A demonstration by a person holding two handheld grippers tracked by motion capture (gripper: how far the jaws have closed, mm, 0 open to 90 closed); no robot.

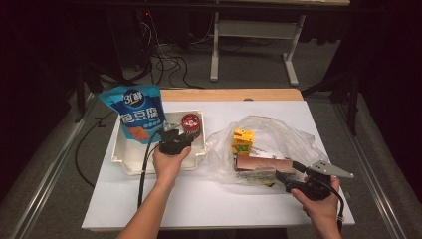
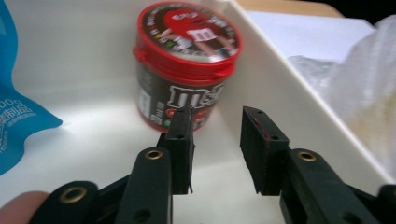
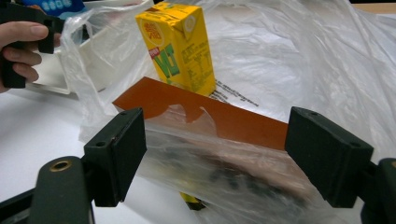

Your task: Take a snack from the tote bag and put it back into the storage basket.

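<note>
A red-lidded M&M's can (image 2: 187, 65) stands upright in the white tray (image 1: 124, 167), near its far right corner (image 1: 190, 123). My left gripper (image 2: 217, 135) is open just short of the can, with nothing between its fingers; in the high view it hangs over the tray (image 1: 176, 135). My right gripper (image 3: 215, 154) is open wide at the near side of a clear plastic bag (image 3: 303, 60). A brown box (image 3: 219, 116) lies in the bag just past the fingertips, with crinkled plastic between them. A yellow drink carton (image 3: 180, 46) stands behind the box.
A blue snack pouch (image 1: 137, 112) leans in the tray's far left part. The bag (image 1: 278, 134) spreads over the right half of the white table cover. The tray's right wall (image 2: 289, 93) runs close beside my left gripper. Cables and a desk frame lie on the floor beyond.
</note>
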